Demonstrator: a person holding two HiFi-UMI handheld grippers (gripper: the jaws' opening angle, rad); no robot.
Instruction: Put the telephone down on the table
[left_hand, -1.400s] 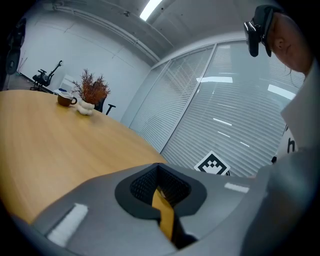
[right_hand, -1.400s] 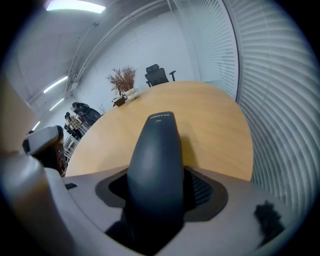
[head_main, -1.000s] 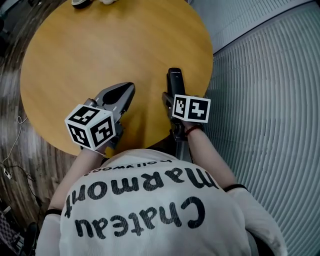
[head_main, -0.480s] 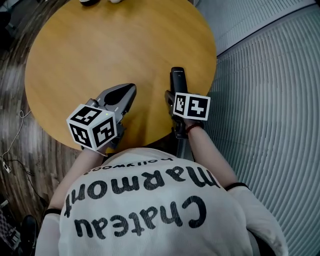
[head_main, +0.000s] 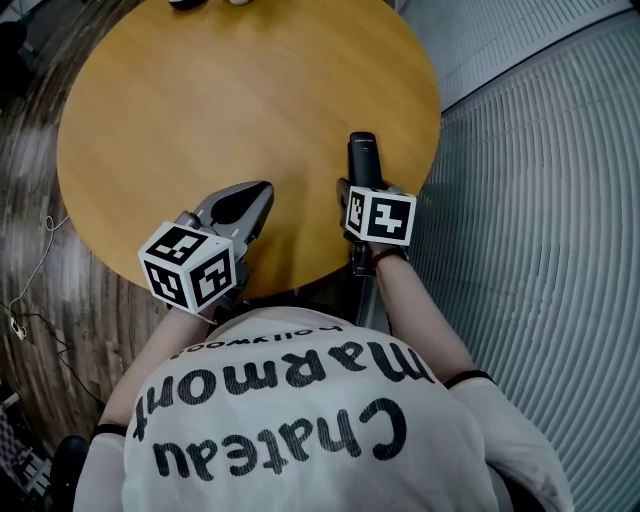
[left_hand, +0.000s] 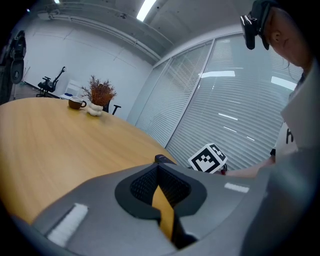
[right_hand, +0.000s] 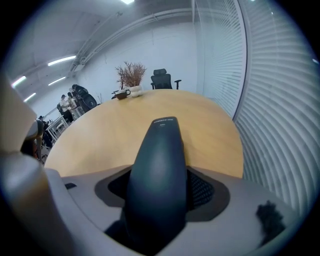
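The black telephone handset sticks forward out of my right gripper, which is shut on its lower half. It hangs over the near right part of the round wooden table; whether it touches the top I cannot tell. In the right gripper view the telephone fills the middle, with both jaws pressed against its sides at my right gripper. My left gripper hovers over the table's near edge, left of the telephone. Its jaws are shut on nothing, as the left gripper shows only a thin sliver of table.
A dark cup and a white pot with a dry plant stand at the table's far edge. An office chair stands behind the table. Ribbed grey flooring lies to the right, dark wood floor with a cable to the left.
The head view has shifted a little, so the table sits slightly further right in the frame. Both grippers stay almost where they were, and the right one keeps its hold on the telephone.
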